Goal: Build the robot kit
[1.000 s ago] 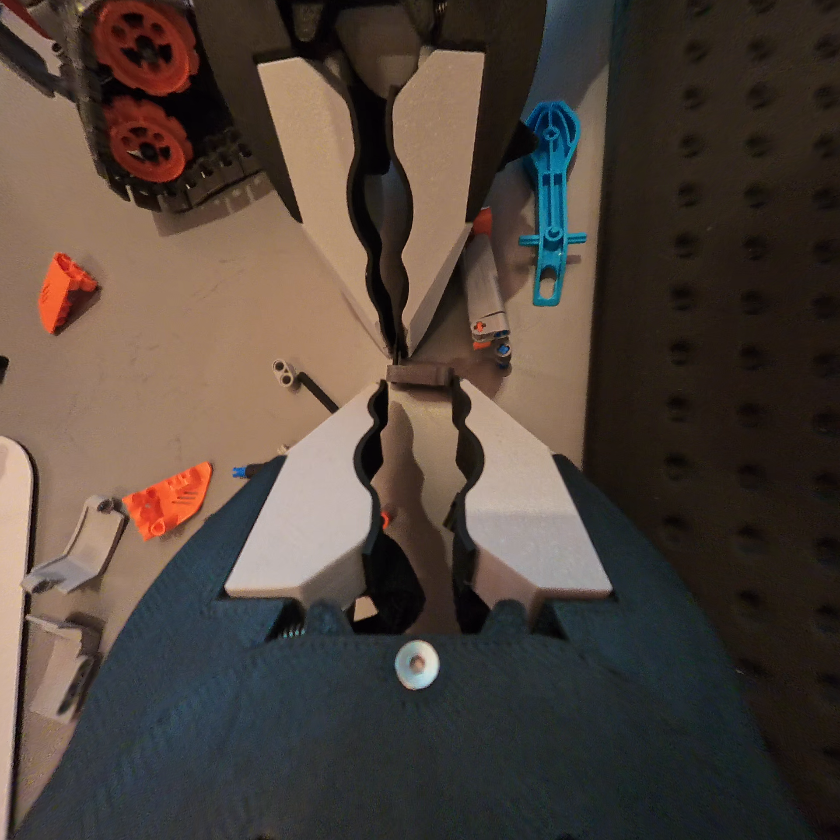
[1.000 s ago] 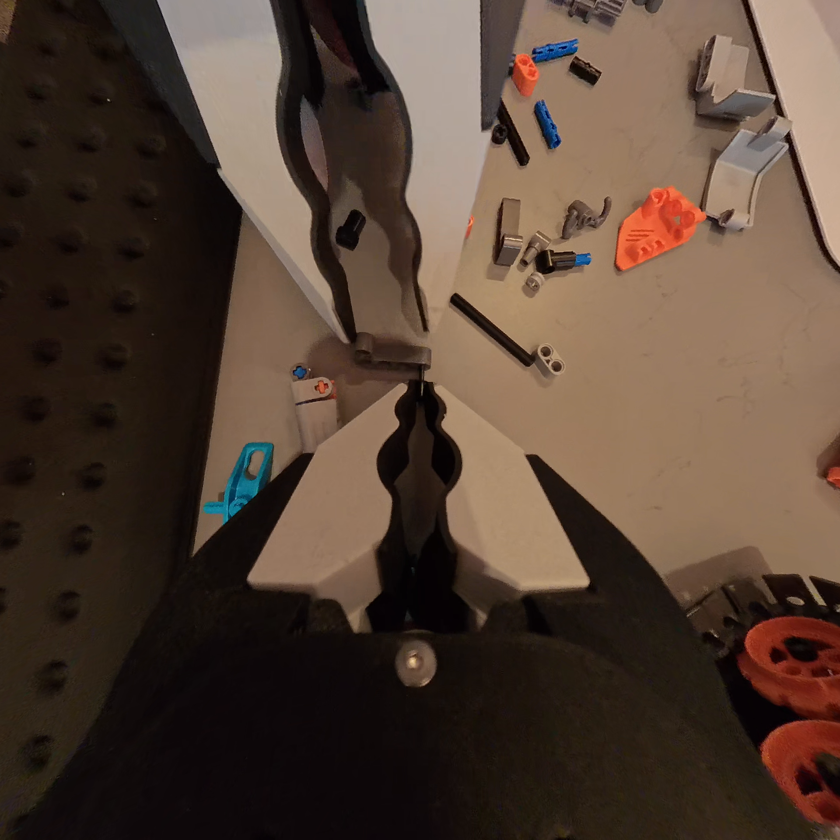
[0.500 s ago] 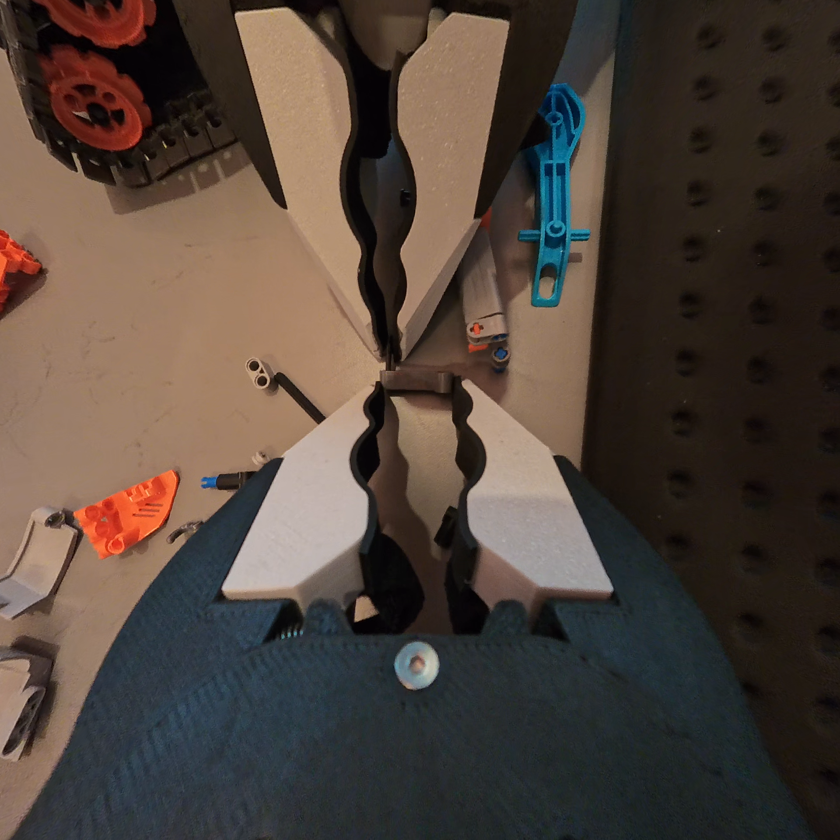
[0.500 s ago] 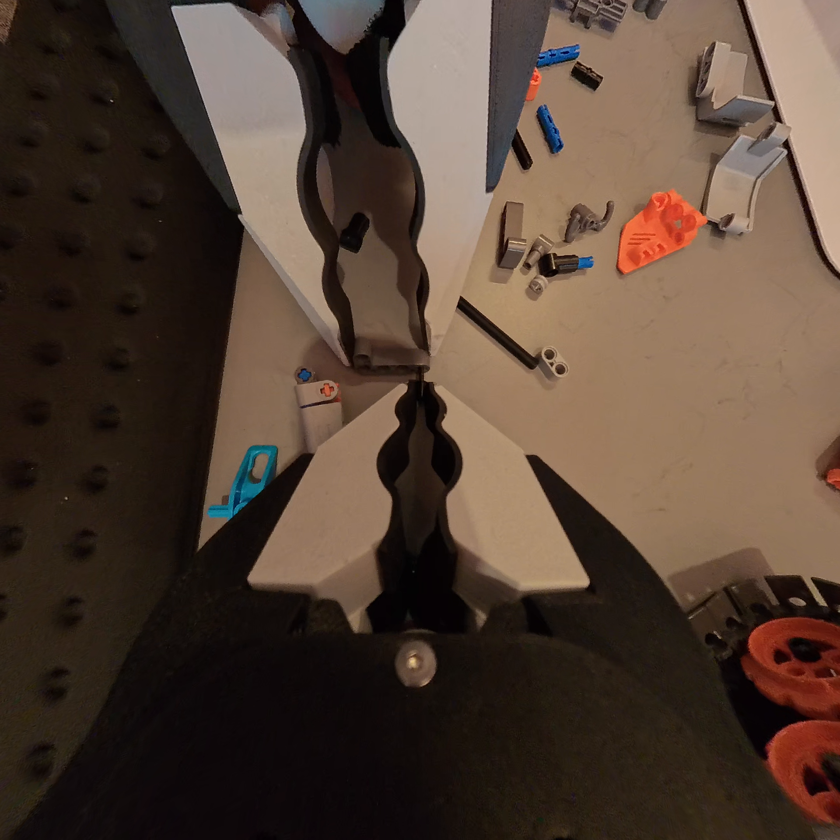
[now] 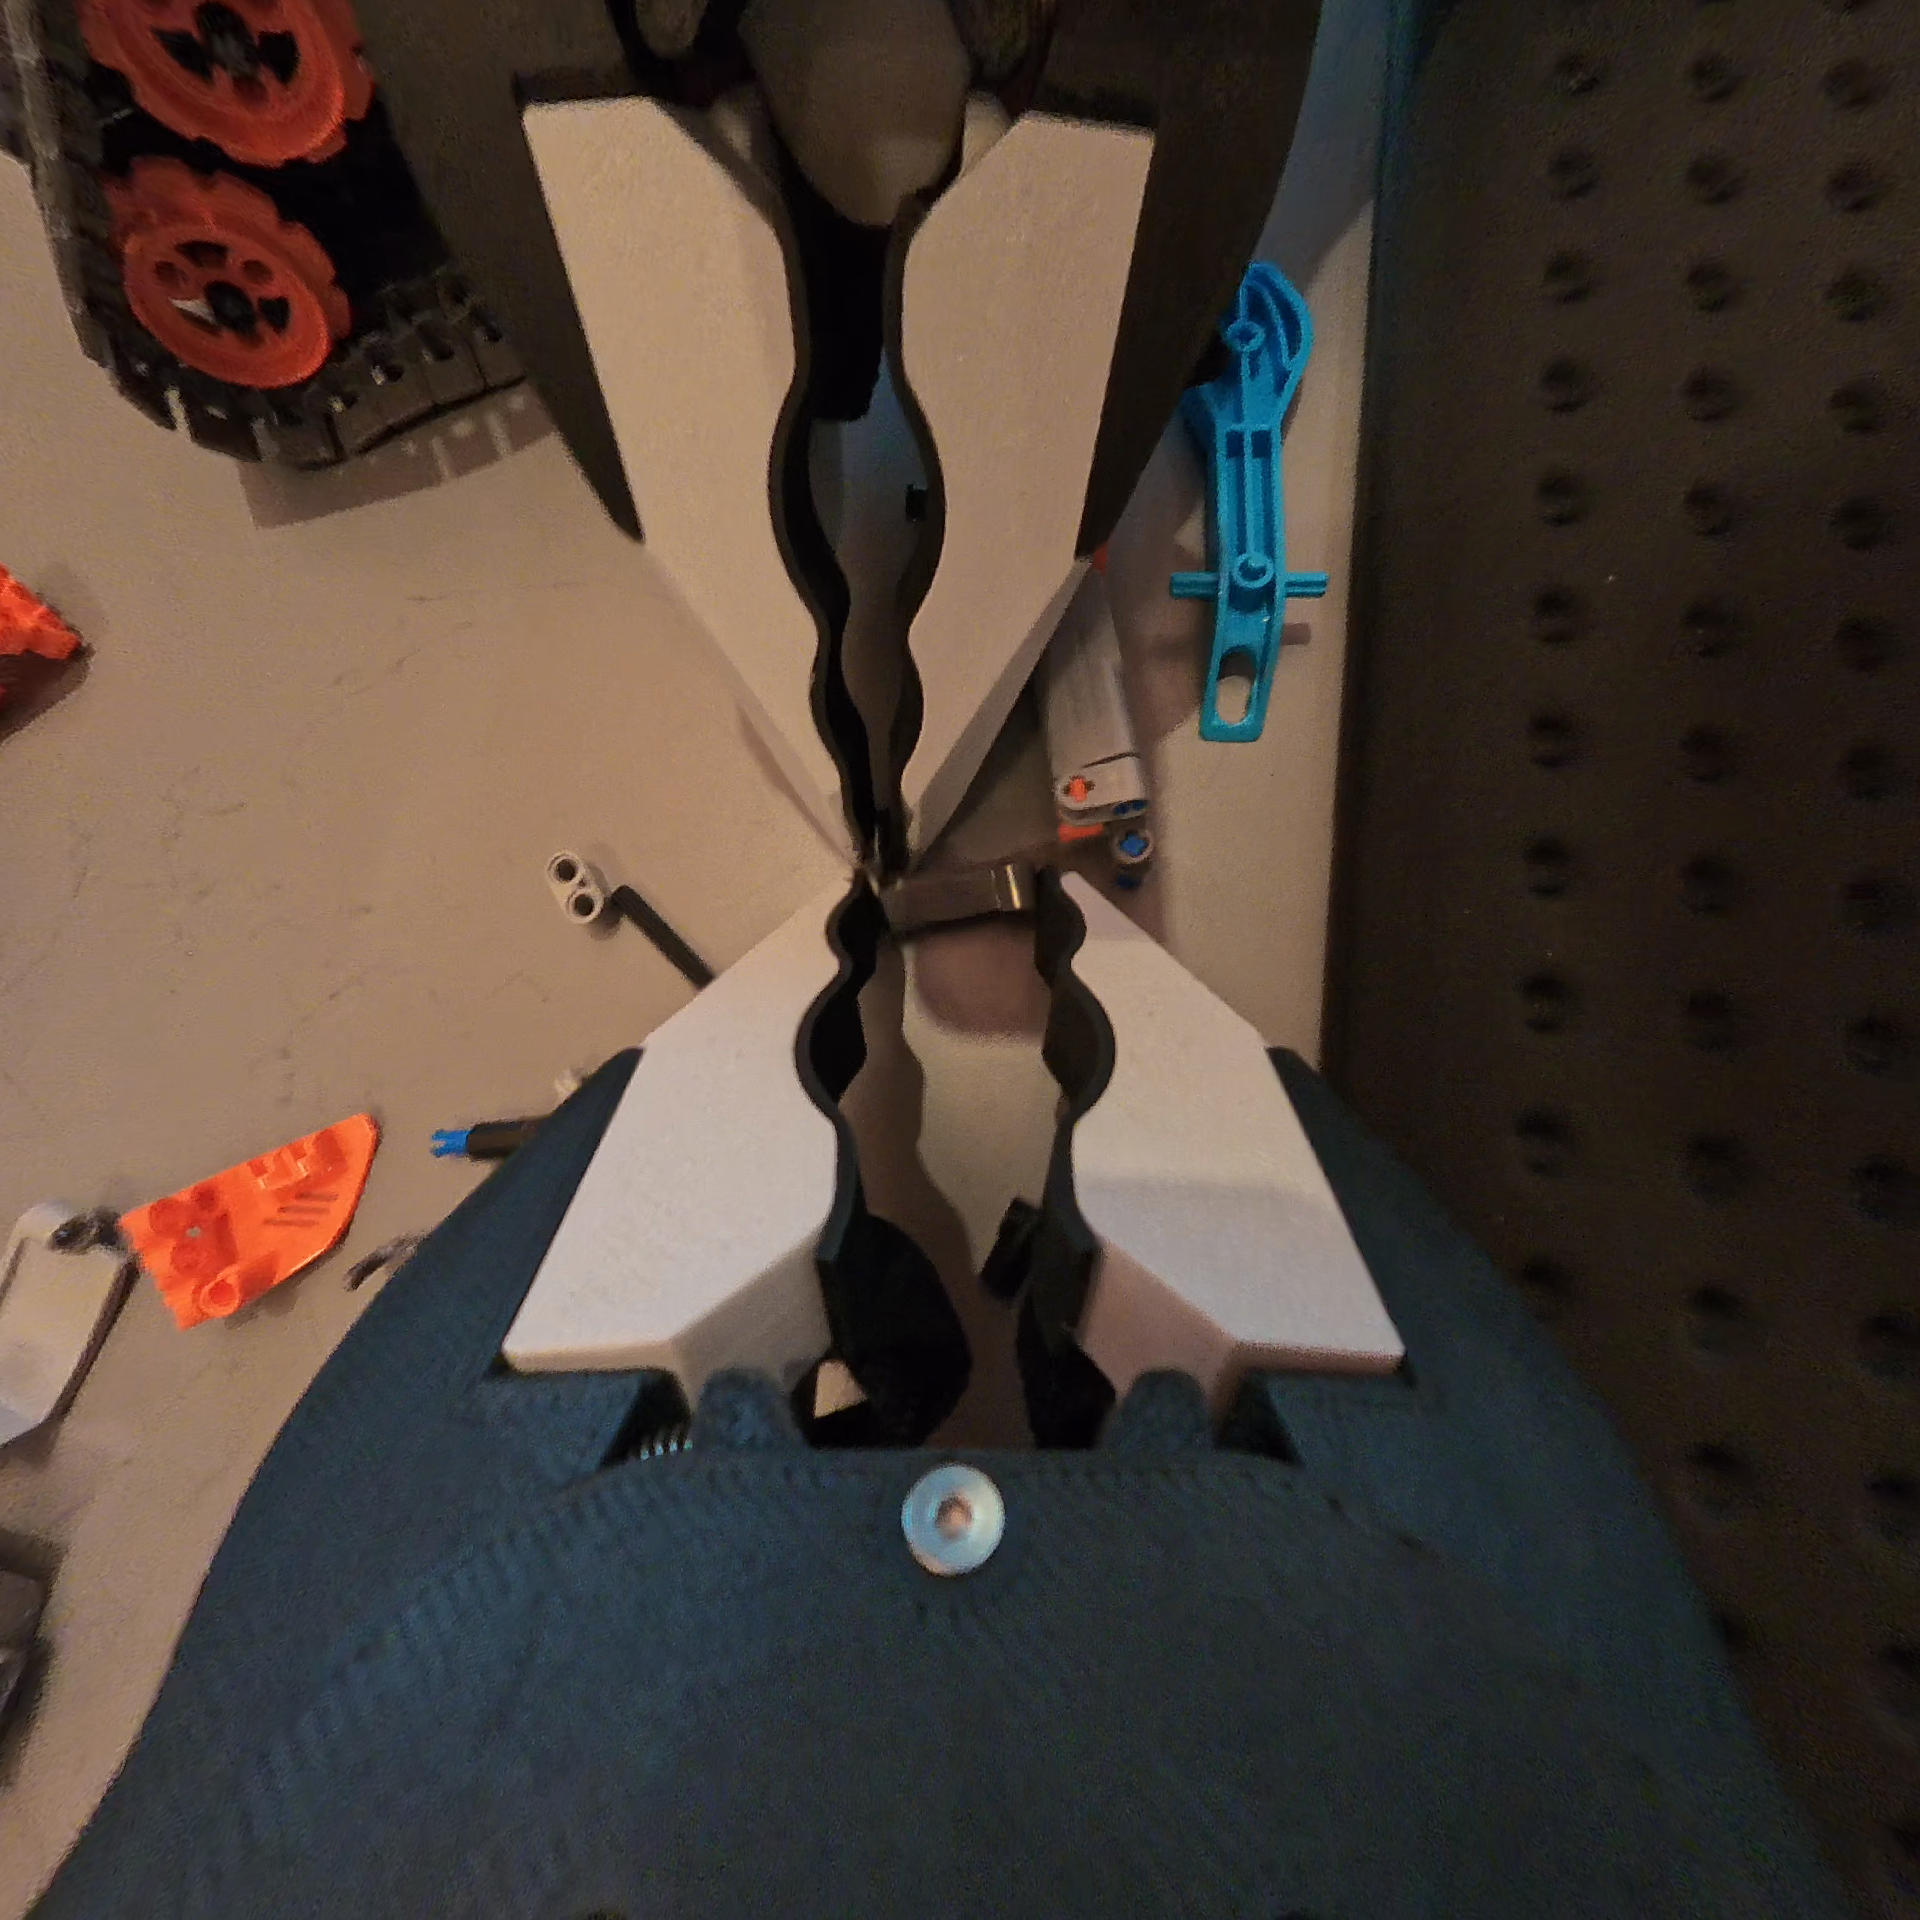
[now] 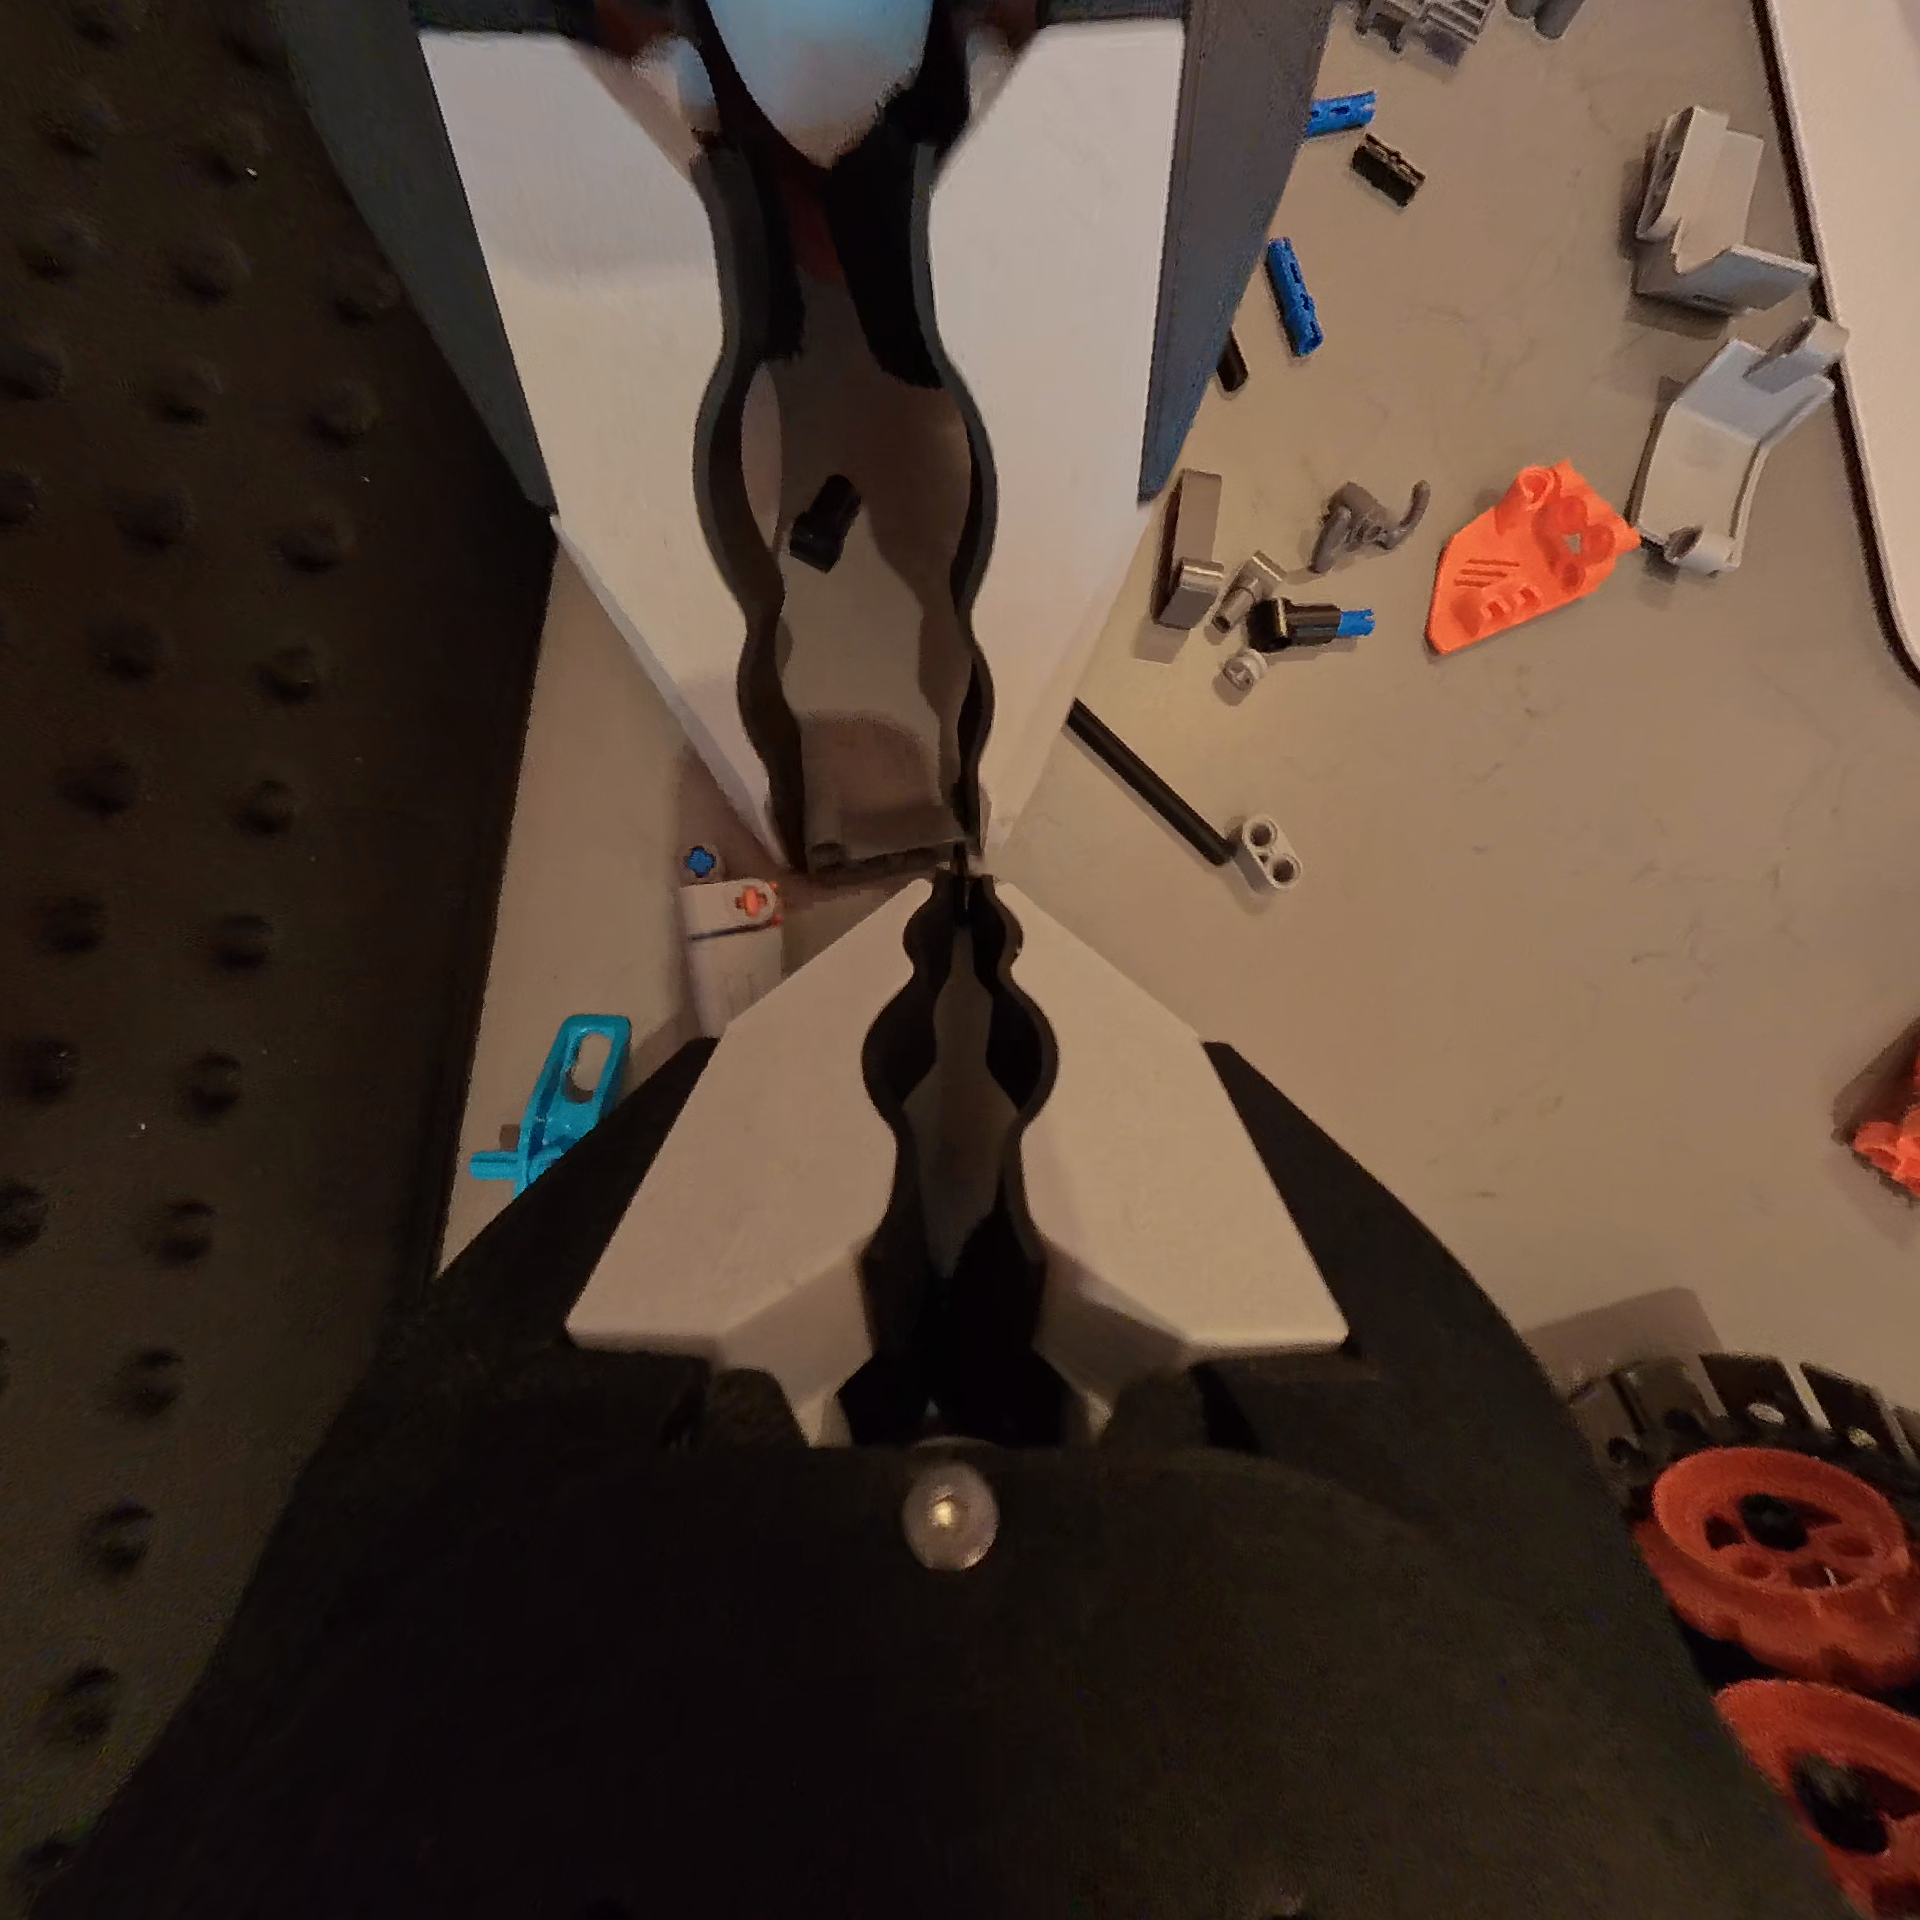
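The left tool (image 5: 951,899) gripped a small grey beam (image 5: 961,896) across its tips above the worktop (image 5: 312,727), while the right tool (image 6: 961,883), closed tip to tip on a thin dark pin (image 6: 962,862) at the beam's end, could have slipped and dropped it among the loose parts.

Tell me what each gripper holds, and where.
The left gripper grips a grey beam by its two ends. The right gripper pinches something small and dark at that beam's end.
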`<state>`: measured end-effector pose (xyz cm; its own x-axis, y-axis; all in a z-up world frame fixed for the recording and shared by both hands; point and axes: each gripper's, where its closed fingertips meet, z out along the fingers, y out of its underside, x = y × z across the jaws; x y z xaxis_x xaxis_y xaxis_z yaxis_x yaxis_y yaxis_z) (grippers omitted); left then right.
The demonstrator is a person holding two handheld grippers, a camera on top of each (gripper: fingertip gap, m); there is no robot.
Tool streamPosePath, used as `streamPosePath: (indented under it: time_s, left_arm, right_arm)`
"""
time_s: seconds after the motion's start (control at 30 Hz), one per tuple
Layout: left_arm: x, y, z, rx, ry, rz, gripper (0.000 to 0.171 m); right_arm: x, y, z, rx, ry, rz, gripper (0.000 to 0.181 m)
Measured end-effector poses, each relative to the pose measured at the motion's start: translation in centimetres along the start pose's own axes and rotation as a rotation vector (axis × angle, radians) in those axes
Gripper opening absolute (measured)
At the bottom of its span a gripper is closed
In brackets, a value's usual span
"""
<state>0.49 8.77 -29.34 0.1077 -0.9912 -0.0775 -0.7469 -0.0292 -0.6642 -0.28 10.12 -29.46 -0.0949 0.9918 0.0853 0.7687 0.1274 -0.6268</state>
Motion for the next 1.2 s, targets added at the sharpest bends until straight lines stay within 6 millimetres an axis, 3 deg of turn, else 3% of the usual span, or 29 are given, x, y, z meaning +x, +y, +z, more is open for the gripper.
streamPosePath:
  time_s: [0.2, 0.4, 0.47, 0.6, 1.2]
  left_arm:
    - [0.3, 0.0, 0.0, 0.008, 0.002, -0.006, 0.029]
    - [-1.2, -0.4, -1.9, 0.032, -0.084, -0.011, 0.028]
    - [-1.3, 0.0, -1.8, 0.019, -0.087, -0.017, 0.032]
    - [-0.2, 0.9, -0.6, -0.037, -0.026, -0.017, 0.022]
    - [0.0, 0.7, -0.4, -0.034, 0.016, 0.073, 0.011]
  right_arm:
    - [0.0, -0.1, 0.1, 0.005, 0.004, -0.002, 0.001]
    - [0.8, -0.5, -0.8, 0.072, 0.051, 0.053, 0.001]
    - [0.7, -0.1, -0.7, 0.056, 0.053, 0.045, 0.001]
    - [0.4, 0.1, -0.3, 0.041, 0.052, 0.04, 0.001]
    - [0.6, 0.4, -0.3, 0.007, 0.052, 0.0, 0.001]
